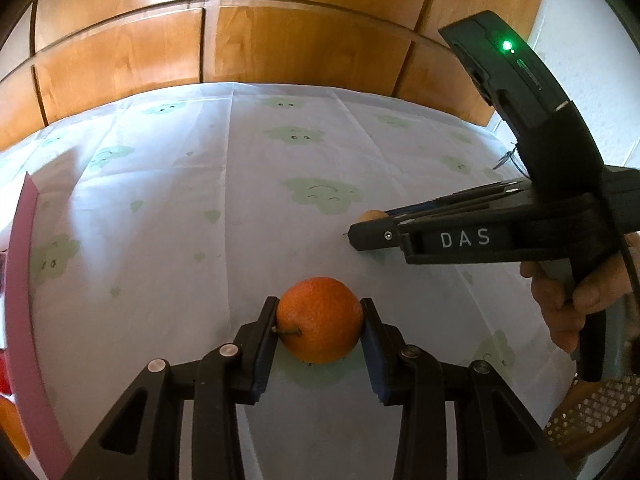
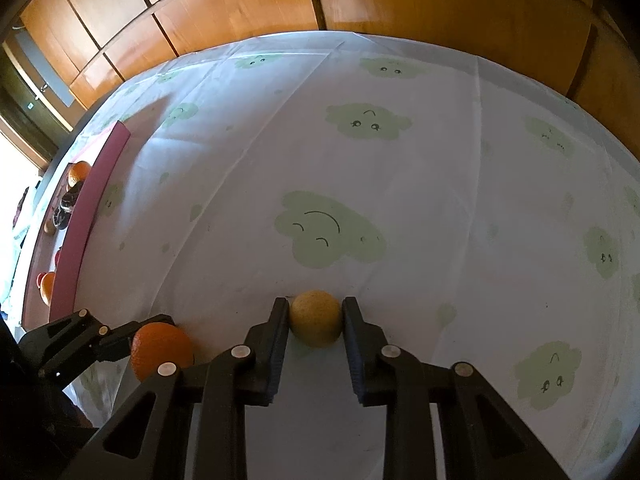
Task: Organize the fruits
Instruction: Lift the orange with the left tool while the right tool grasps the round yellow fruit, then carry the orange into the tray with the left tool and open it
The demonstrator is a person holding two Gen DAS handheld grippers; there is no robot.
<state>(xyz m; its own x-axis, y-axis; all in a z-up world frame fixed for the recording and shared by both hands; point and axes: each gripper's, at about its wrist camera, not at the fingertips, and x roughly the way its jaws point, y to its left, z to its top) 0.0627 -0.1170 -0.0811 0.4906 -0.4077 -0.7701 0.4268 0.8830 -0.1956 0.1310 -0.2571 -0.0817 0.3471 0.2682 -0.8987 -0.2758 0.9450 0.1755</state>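
At far left, a dark pink-walled tray already holding fruit stands on the bench, well apart from both hands. My left hand-held gripper is clamped on the round orange, which appears to rest on the cloth. To its right, my right hand-held gripper has its pads against the small round yellow fruit. The tray lies leftward of both; the left hand is nearer.

A small yellow-tan round fruit shows only a sliver behind the black right gripper. Dark items inside the maroon-walled tray are too small to identify. A perforated brown chair back is cut off by the frame edge.
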